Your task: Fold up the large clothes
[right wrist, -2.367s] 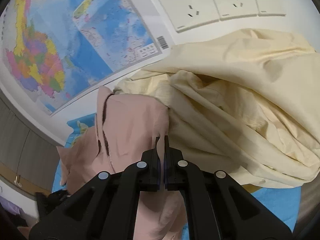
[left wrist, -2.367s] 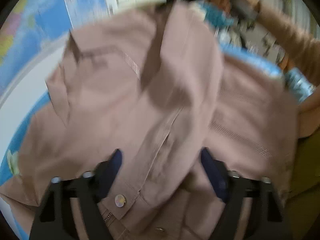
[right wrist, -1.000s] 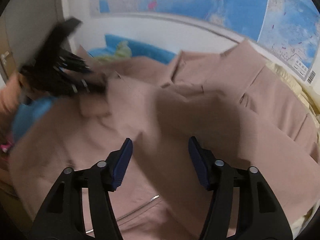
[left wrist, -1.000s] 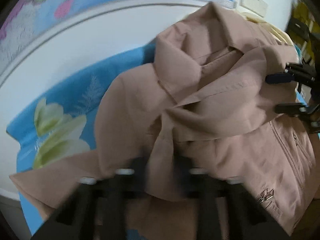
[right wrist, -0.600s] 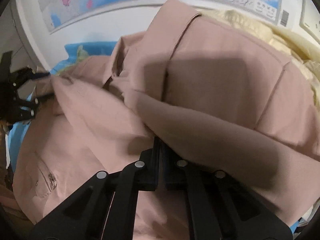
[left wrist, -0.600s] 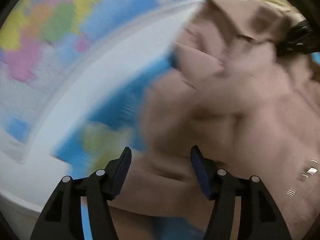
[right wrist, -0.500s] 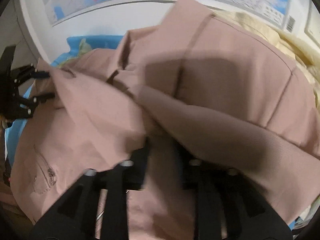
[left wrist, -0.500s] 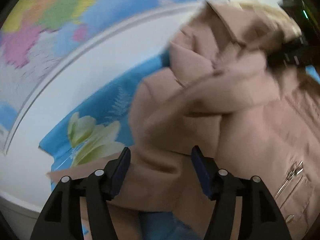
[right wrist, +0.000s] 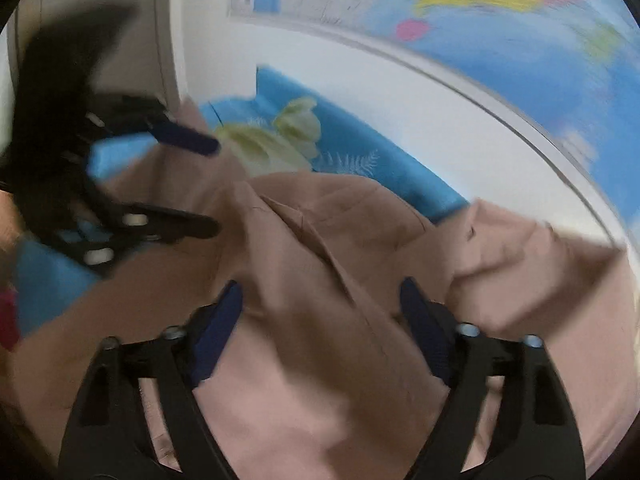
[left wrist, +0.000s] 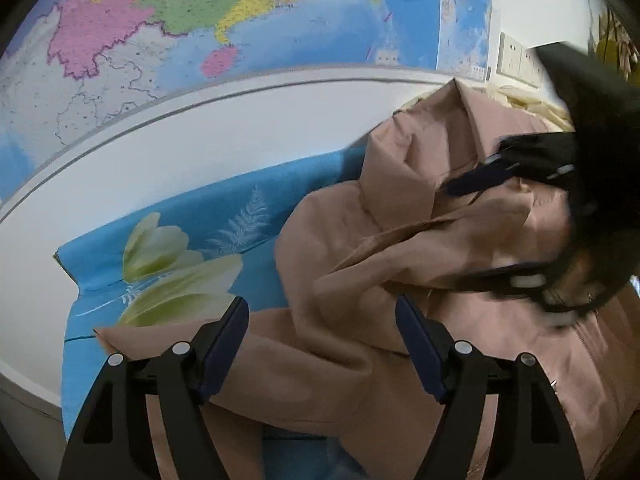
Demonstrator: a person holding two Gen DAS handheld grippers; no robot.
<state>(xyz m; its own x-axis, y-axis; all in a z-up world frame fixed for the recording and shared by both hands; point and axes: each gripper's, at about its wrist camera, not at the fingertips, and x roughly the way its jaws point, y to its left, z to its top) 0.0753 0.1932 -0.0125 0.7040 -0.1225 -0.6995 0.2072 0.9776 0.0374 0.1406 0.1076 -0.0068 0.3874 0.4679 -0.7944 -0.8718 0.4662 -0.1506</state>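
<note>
Jacket: a dusty-pink jacket lies bunched on the blue flowered sheet, filling the lower right of my left view and the lower half of my right view.
Jacket folds: a collar or flap stands up at upper right of the left view; a zip runs down at the far right edge.
Left hand-held gripper: my left hand-held gripper has its jaws opening, blue pads well apart; pink cloth lies between and under them, but the pads do not press on it.
Right hand-held gripper: my right hand-held gripper also has its jaws opening, with jacket cloth between the pads and no grip on it; the view is blurred.
Each seen from the other: in the left view the right one sits over the jacket at right; in the right view the left one is at left, over the jacket's edge.
Sheet: blue with pale green flowers, against a white wall.
Wall: a coloured map across the top, wall sockets at upper right.
Other cloth: a cream fabric shows behind the jacket, upper right.
</note>
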